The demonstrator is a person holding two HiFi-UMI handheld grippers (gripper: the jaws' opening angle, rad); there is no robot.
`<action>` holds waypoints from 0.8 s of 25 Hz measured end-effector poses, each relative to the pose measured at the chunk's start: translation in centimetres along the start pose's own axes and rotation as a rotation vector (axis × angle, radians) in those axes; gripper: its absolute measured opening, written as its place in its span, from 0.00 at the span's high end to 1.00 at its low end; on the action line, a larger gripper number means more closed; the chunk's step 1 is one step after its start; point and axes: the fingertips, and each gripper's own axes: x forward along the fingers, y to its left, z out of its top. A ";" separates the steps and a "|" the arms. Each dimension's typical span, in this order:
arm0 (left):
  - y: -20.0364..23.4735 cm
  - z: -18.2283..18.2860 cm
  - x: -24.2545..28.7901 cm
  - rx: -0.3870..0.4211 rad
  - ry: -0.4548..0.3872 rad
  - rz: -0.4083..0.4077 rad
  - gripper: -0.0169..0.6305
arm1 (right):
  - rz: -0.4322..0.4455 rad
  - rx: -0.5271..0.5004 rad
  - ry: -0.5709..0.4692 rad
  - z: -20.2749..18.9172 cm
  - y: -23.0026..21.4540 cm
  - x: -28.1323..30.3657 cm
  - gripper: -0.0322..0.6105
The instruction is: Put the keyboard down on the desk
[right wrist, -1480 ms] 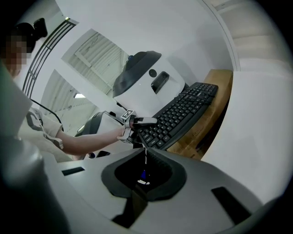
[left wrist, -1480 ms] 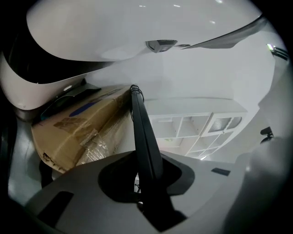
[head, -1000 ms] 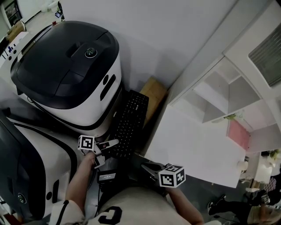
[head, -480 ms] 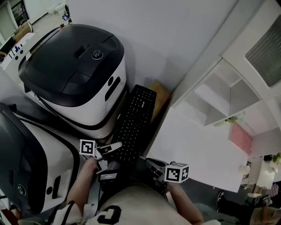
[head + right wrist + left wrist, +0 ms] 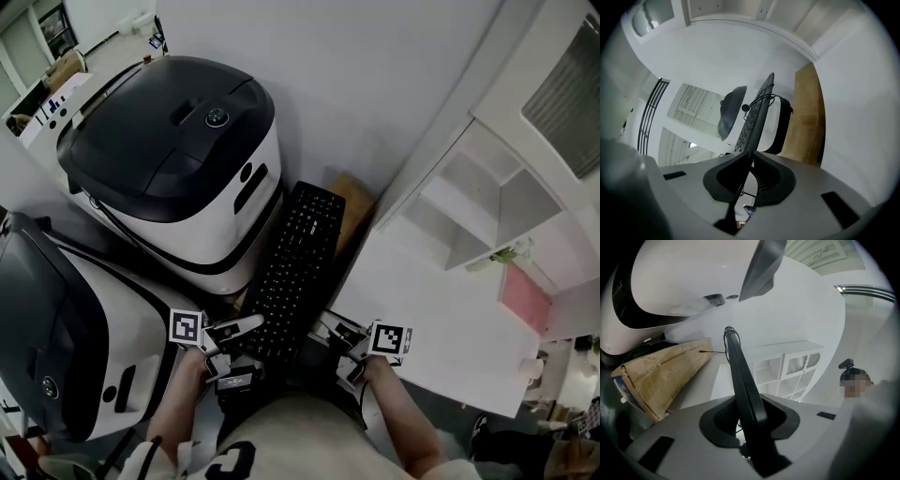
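The black keyboard lies lengthwise between a white-and-black machine and the white desk. My left gripper is shut on its near left corner. In the left gripper view the keyboard runs edge-on out of the shut jaws. My right gripper is at the keyboard's near right edge. In the right gripper view that thin edge fills the gap between the jaw tips, so the gripper is shut on it. A thin cable loops off the keyboard's far end.
A second large machine stands at the left. Brown cardboard is wedged behind the keyboard beside the wall, also seen as a cardboard box. White cubby shelves stand at the right of the desk.
My right gripper has swung in from the right and closed on the keyboard's near right edge. The left gripper has kept its hold, and the keyboard has tilted slightly.
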 end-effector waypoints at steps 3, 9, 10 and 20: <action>-0.9 -0.4 -0.1 0.031 0.013 -0.004 0.80 | 0.103 0.031 -0.033 1.5 0.9 0.1 0.74; -2.0 -1.7 -1.1 0.071 0.050 -0.034 0.80 | 0.204 0.033 -0.009 2.7 2.1 1.8 0.58; -2.1 -1.9 -1.3 0.089 0.068 -0.033 0.80 | 0.215 0.035 -0.008 2.8 2.3 2.1 0.57; -3.5 -3.2 -2.5 0.172 0.189 -0.109 0.80 | 0.362 0.030 -0.002 3.5 5.0 3.7 0.68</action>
